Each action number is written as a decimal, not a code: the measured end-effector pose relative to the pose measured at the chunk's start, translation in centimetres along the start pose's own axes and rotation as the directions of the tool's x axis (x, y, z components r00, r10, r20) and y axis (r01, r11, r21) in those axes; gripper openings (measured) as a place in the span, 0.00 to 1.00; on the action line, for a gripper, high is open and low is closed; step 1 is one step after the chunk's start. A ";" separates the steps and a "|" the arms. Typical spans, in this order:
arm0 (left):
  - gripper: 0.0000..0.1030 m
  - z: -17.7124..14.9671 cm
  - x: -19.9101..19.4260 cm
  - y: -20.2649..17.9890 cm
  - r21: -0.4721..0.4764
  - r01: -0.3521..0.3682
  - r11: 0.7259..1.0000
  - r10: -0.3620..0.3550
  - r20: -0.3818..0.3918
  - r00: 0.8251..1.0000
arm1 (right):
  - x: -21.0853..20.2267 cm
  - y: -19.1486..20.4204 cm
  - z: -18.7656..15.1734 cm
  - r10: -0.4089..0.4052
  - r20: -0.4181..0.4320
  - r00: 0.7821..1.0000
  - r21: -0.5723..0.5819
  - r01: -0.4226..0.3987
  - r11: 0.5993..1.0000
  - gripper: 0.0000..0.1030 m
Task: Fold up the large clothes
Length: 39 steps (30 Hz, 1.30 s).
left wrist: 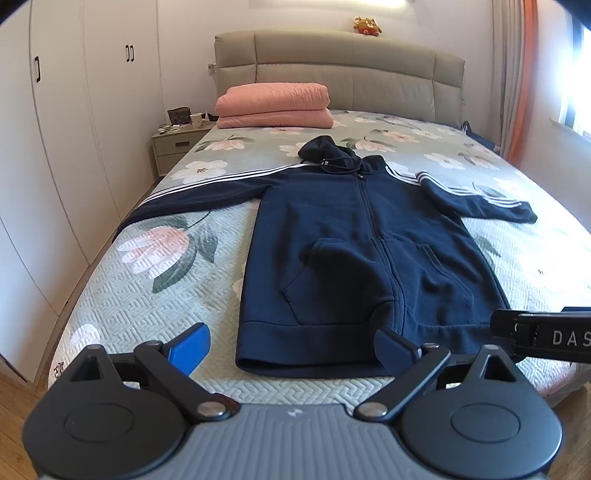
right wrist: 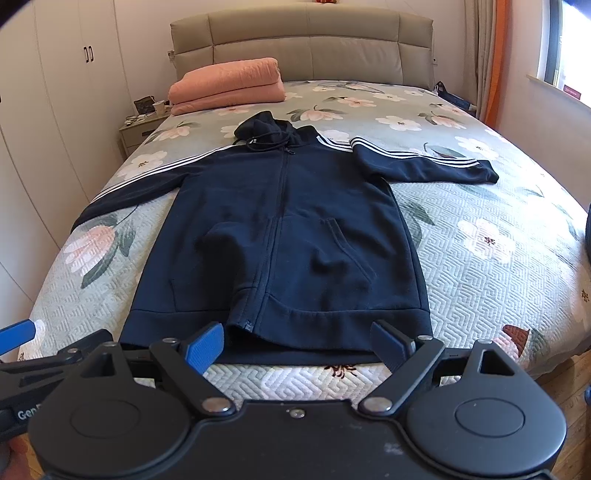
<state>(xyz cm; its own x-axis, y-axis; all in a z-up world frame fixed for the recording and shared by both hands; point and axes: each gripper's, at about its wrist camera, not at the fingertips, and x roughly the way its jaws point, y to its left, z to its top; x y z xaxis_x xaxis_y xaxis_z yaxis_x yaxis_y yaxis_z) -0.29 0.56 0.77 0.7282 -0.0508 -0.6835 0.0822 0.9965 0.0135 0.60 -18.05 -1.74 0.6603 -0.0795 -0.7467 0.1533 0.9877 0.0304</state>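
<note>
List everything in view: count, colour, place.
Hoodie: one, navy with white sleeve stripes, flat on the bed, zipped, sleeves spread.
Blanket: one, pink, folded, by the headboard.
Bed: one, floral green cover.
Headboard: one, grey-beige, padded.
Plush toy: one, brown and red, atop the headboard.
Nightstand: one, beige, left of the bed, small clutter on top.
Wardrobe: white, along the left wall.
Curtain: orange, at the right.
Left gripper: open, blue fingers, over the hem.
Right gripper: open, over the hem.

A navy zip hoodie [right wrist: 288,221] (white-striped sleeves spread wide) lies flat, front up, zipped, on the bed.
</note>
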 end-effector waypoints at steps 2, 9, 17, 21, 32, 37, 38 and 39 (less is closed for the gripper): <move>0.95 0.0 -0.4 0.3 -0.024 0.021 0.999 -0.021 0.007 1.000 | -0.1 0.1 0.0 0.001 0.001 1.000 0.000 -0.001 1.000 0.99; 0.95 -0.2 -0.6 0.7 -0.047 0.050 0.998 -0.048 0.040 0.998 | -0.3 0.1 0.0 0.003 0.001 1.000 -0.001 -0.003 1.000 0.99; 0.95 -0.4 -0.6 0.6 -0.020 0.010 1.000 -0.010 -0.006 1.000 | -0.7 0.6 -0.1 0.002 0.006 1.000 -0.001 -0.002 1.000 0.99; 0.95 -0.6 -0.6 0.6 -0.015 -0.001 1.000 0.001 -0.004 1.000 | -0.8 0.7 -0.2 0.003 0.005 1.000 -0.004 -0.003 1.000 0.99; 0.95 -0.8 -0.6 1.1 -0.026 -0.048 0.999 0.049 0.039 0.998 | -0.5 1.0 -0.6 -0.003 0.008 1.000 -0.014 0.004 1.000 0.99; 0.92 -0.4 2.7 1.4 -0.052 -0.026 0.998 0.029 0.055 0.998 | 2.5 0.0 -0.4 0.002 0.003 1.000 0.008 -0.002 1.000 0.99; 0.91 -0.2 3.6 1.1 -0.036 -0.005 0.999 0.007 0.059 0.998 | 3.3 -0.6 -0.1 0.004 0.017 1.000 0.022 -0.004 1.000 0.99; 0.90 0.0 4.7 0.8 -0.029 0.013 1.000 -0.011 0.048 0.999 | 4.1 -1.4 0.3 0.007 0.040 0.999 0.037 -0.009 0.999 0.99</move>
<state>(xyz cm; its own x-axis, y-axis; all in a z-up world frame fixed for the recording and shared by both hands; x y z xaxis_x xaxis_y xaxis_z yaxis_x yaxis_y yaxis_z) 3.25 1.16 -2.43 0.7588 -0.0654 -0.6480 0.0720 0.9973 -0.0162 3.35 -19.79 -4.67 0.6902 -0.0778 -0.7194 0.1750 0.9826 0.0616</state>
